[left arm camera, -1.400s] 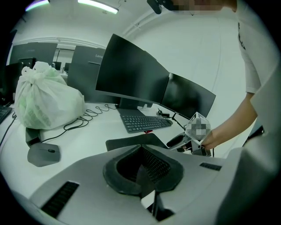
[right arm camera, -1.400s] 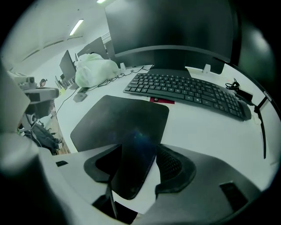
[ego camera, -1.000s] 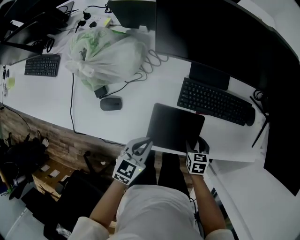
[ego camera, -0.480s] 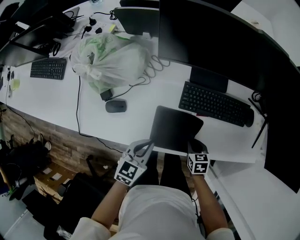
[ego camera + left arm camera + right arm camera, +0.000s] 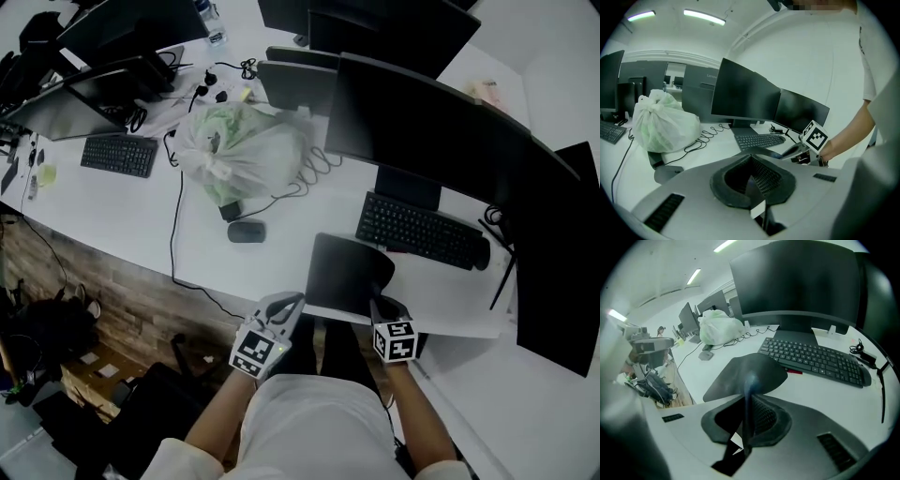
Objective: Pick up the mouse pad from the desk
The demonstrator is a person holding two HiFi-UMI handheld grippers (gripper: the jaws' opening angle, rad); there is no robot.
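Note:
A dark mouse pad (image 5: 345, 270) lies on the white desk (image 5: 122, 211) in front of the black keyboard (image 5: 417, 230), with its near right part bent upward. My right gripper (image 5: 382, 306) is at that near right edge. In the right gripper view its jaws are closing on the mouse pad (image 5: 746, 371), whose thin edge stands pinched between the pads of the right gripper (image 5: 748, 404). My left gripper (image 5: 287, 302) hovers just off the pad's near left corner, shut and holding nothing. The left gripper view shows the left gripper (image 5: 751, 180) with its jaws together and the right gripper (image 5: 797, 150) beyond.
A grey mouse (image 5: 246, 231) lies left of the pad, with a full white plastic bag (image 5: 246, 150) and cables behind it. Large dark monitors (image 5: 422, 122) stand behind the keyboard. A second keyboard (image 5: 118, 154) is far left. The desk's front edge runs just before the grippers.
The right gripper has closed on the pad's near right edge and risen, curling that side off the desk. The left gripper has risen too.

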